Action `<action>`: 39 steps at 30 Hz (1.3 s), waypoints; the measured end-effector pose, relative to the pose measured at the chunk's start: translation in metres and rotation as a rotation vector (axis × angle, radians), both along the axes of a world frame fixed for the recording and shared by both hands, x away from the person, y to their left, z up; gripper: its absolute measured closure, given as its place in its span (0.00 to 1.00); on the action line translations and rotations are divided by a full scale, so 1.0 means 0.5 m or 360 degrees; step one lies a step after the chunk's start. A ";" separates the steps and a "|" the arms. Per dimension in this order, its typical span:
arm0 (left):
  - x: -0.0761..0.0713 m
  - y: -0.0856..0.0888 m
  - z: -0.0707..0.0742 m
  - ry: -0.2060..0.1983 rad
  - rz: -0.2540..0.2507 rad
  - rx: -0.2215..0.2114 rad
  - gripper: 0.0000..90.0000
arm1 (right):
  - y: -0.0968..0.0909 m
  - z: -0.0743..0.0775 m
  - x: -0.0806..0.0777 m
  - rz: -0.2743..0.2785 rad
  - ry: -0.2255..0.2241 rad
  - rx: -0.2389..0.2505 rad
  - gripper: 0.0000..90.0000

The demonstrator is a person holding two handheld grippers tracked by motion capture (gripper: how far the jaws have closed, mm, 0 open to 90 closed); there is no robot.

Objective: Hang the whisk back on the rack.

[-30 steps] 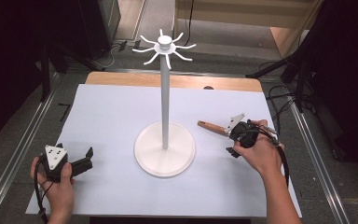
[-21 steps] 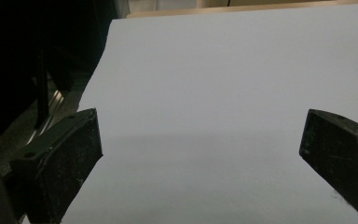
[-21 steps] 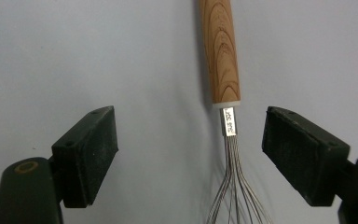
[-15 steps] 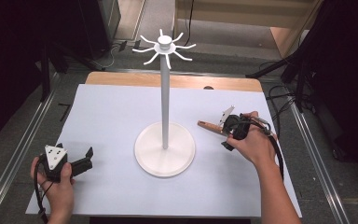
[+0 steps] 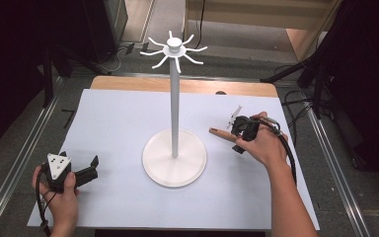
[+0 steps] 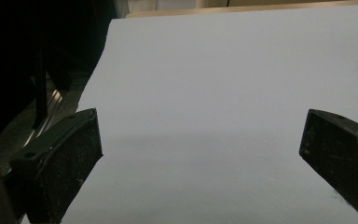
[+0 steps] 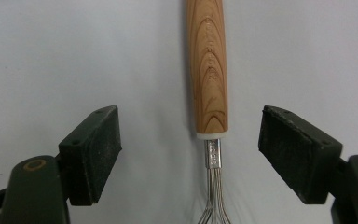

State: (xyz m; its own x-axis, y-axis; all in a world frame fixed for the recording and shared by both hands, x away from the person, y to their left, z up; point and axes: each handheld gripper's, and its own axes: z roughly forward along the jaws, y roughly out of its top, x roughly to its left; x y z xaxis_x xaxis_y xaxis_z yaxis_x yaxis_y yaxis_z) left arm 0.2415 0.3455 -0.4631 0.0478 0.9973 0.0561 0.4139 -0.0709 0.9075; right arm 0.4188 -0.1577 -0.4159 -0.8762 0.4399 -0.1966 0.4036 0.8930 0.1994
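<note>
A whisk with a wooden handle (image 5: 219, 133) lies flat on the white tabletop, right of the stand. My right gripper (image 5: 235, 136) hovers low over it and points along it. In the right gripper view the handle (image 7: 208, 70) and its wire neck (image 7: 213, 154) run between the jaws, and neither pad (image 7: 95, 149) touches them. The right gripper (image 7: 191, 126) is open, its jaws have just been closing a little. My left gripper (image 5: 91, 168) rests at the table's near left, open, with only bare tabletop ahead of it (image 6: 200, 140).
A tall white stand (image 5: 174, 98) with several curved hooks on top rises from a round base (image 5: 192, 168) at the table's middle. The white sheet (image 5: 118, 118) covers the table, and a wooden strip (image 5: 128, 84) shows along its far edge. Dark floor and metal rails flank both sides.
My right hand has slid left and slightly away along the whisk toward its handle. The left hand and gripper have not moved.
</note>
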 end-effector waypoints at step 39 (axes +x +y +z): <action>0.000 0.001 0.000 0.0000 -0.0004 -0.0003 0.00 | 0.016 -0.032 0.077 0.0002 0.0183 -0.0098 0.72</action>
State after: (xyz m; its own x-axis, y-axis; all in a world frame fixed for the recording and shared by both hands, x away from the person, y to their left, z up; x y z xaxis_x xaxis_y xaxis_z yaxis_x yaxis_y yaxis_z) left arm 0.2414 0.3458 -0.4631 0.0506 0.9973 0.0539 0.4135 -0.0701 0.9078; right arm 0.4571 -0.1498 -0.4320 -0.8952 0.4289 -0.1213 0.4193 0.9027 0.0969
